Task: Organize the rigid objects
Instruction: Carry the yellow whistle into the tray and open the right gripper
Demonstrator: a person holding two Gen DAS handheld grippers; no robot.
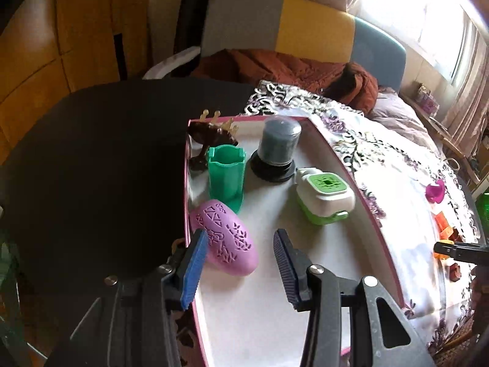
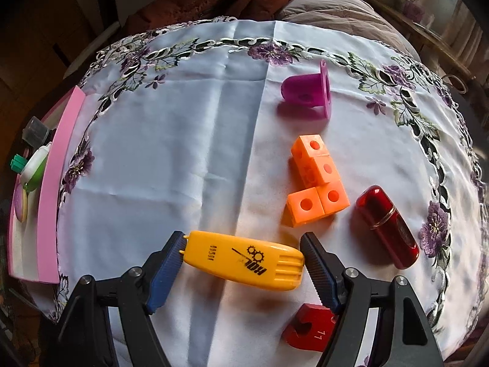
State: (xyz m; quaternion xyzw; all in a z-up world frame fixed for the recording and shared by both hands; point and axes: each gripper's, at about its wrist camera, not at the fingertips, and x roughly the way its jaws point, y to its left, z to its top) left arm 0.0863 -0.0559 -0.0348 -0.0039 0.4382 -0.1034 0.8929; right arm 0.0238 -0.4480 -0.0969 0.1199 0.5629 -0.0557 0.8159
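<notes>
In the left wrist view my left gripper is open over the pink-rimmed white tray, with a lilac perforated oval case lying between its fingers. The tray also holds a green cup, a grey jar, a white-and-green box and a brown piece. In the right wrist view my right gripper is closed on a yellow plastic tool, one finger at each end. Orange cubes, a purple cup, a dark red capsule and a red block lie on the cloth.
The tray stands at the left edge of the embroidered white cloth. A black tabletop lies left of the tray. A couch with a brown jacket is behind the table.
</notes>
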